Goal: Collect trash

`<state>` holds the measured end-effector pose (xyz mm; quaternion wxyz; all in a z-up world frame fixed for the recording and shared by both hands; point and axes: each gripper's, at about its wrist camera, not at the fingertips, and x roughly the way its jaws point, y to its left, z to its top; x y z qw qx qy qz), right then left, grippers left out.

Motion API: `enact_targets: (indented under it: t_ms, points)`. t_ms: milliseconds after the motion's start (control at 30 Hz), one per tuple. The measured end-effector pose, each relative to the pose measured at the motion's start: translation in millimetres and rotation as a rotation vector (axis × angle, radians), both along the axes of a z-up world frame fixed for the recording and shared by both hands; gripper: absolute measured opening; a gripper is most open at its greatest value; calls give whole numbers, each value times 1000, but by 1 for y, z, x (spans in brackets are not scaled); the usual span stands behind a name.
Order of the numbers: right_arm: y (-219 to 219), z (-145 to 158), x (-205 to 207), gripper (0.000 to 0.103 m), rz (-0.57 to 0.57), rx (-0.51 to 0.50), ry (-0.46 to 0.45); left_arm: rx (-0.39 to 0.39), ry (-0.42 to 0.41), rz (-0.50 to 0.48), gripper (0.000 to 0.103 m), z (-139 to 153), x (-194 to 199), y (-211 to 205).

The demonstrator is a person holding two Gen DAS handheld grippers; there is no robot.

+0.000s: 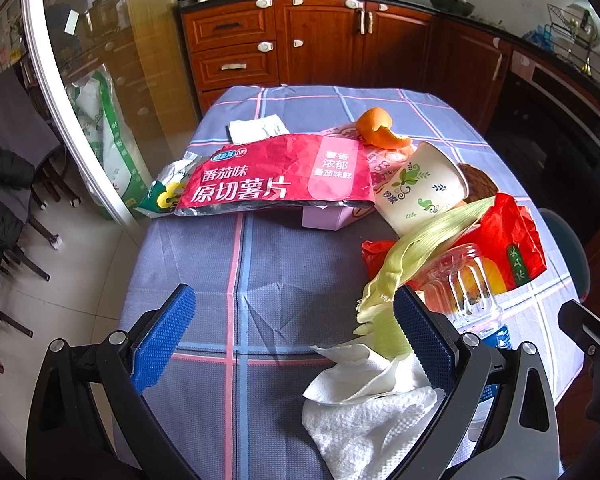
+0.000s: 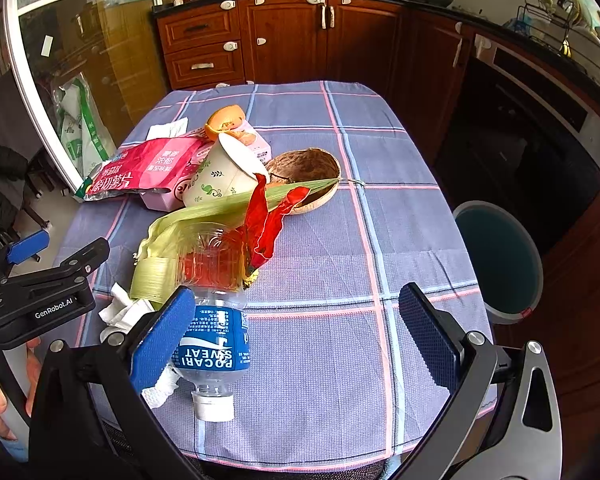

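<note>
Trash lies on a table with a checked blue cloth. A red chip bag, orange peel, a paper cup, a corn husk, a red wrapper, a clear plastic bottle and white crumpled tissue are in view. A coconut shell lies behind the cup. My left gripper is open above the cloth, its right finger beside the tissue and husk. My right gripper is open, its left finger next to the bottle.
A round bin with a blue liner stands on the floor right of the table. A pink box lies under the chip bag. A folded tissue lies farther back. Wooden cabinets line the far wall. A glass door stands left.
</note>
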<state>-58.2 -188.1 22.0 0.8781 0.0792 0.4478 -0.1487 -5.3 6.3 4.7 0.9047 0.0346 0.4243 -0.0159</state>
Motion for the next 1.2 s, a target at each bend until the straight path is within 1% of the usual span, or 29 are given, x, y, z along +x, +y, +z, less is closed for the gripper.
enact_targets:
  t_ms: [233, 433, 533, 633, 800, 833, 867, 900, 933, 967, 1033, 1067, 1100, 1167, 1200]
  points:
    - [2, -1, 3, 98, 9, 5, 0, -4, 4, -2, 99, -4, 0, -1]
    - [4, -1, 16, 98, 43, 29, -3, -12, 1, -12, 99, -5, 4, 4]
    - [3, -7, 28, 98, 53, 50, 10, -25, 0, -33, 99, -7, 9, 10]
    - [1, -14, 39, 98, 53, 75, 18, -40, 24, -62, 99, -13, 15, 18]
    - [-5, -30, 58, 98, 45, 109, 36, -45, 28, -103, 99, -19, 10, 29]
    - [-7, -33, 61, 96, 42, 122, 37, -43, 31, -108, 99, -21, 8, 29]
    - [-9, -37, 64, 94, 40, 137, 42, -42, 37, -116, 99, -22, 7, 29]
    - [-11, -39, 66, 87, 39, 147, 48, -44, 43, -123, 99, -24, 6, 30]
    - [-12, -43, 69, 77, 41, 166, 58, -50, 52, -137, 99, -26, 5, 29]
    - [-14, -47, 71, 73, 46, 195, 62, -54, 59, -148, 99, -28, 4, 29]
    - [-15, -49, 71, 72, 45, 230, 54, -60, 76, -180, 99, -31, 1, 26]
    - [-15, -49, 72, 71, 48, 231, 53, -58, 84, -201, 99, -32, -1, 24]
    - [-14, -48, 72, 68, 54, 234, 49, -55, 93, -225, 99, -34, -3, 23]
    - [-14, -47, 71, 54, 62, 260, 31, -50, 108, -261, 99, -37, -7, 19]
    - [-15, -46, 70, 37, 64, 273, 23, -50, 117, -277, 99, -38, -9, 18]
